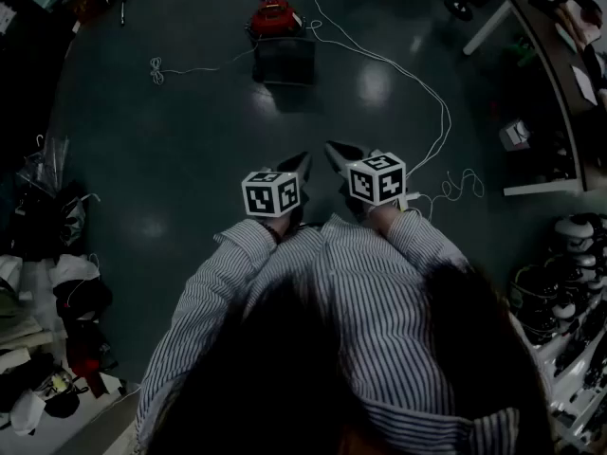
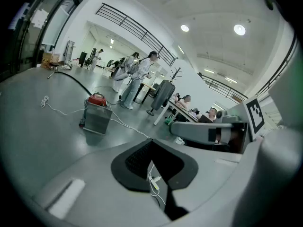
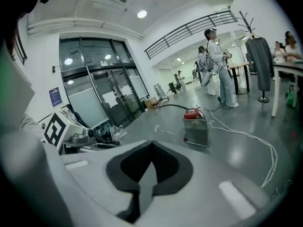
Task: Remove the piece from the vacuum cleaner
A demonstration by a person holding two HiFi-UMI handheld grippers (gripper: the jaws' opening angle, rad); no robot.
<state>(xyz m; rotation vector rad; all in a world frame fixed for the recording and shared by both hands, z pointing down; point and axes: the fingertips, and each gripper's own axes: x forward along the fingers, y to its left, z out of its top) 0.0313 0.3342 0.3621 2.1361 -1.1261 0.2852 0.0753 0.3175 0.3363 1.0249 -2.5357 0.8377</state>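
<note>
Floor (image 1: 190, 140): dark, glossy | vacuum cleaner (image 1: 284, 57): metal canister, red top, upright on floor, well ahead of both grippers | white cable (image 1: 444, 121): trails beside it | left gripper (image 1: 302, 165): jaws clenched, empty | right gripper (image 1: 334, 152): jaws clenched, empty, beside left.

Vacuum cleaner (image 1: 282, 45) stands on the floor (image 1: 180, 150) ahead (cable (image 1: 446, 121) to its right)

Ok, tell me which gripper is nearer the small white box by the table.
Right. The right gripper is left of the small white box; the left gripper is farther left.
</note>
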